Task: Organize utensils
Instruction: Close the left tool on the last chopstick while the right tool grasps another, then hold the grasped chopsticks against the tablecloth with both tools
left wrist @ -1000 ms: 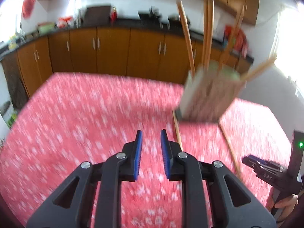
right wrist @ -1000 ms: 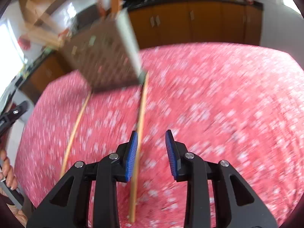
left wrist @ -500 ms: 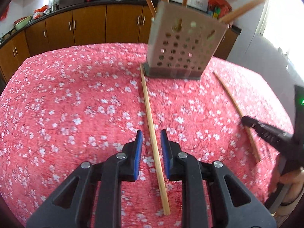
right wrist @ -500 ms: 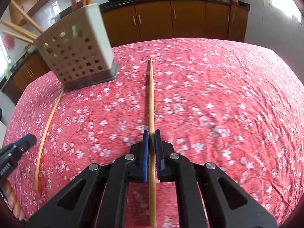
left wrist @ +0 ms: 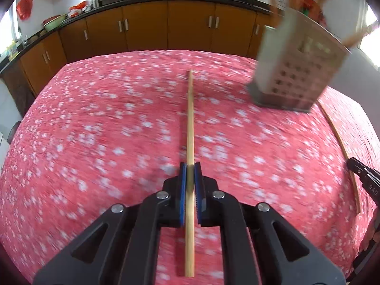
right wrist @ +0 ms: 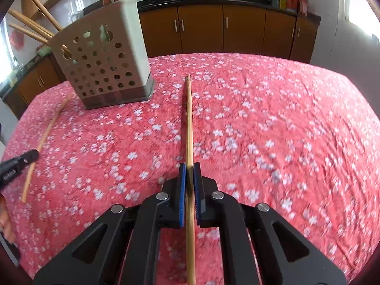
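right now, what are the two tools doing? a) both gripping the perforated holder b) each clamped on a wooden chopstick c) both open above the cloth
b: the left tool is shut on a thin wooden chopstick, the right tool on a second wooden chopstick.

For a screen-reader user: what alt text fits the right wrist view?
The right claw is shut on a bamboo chopstick above a red floral tablecloth. A perforated beige holder with more chopsticks stands left.
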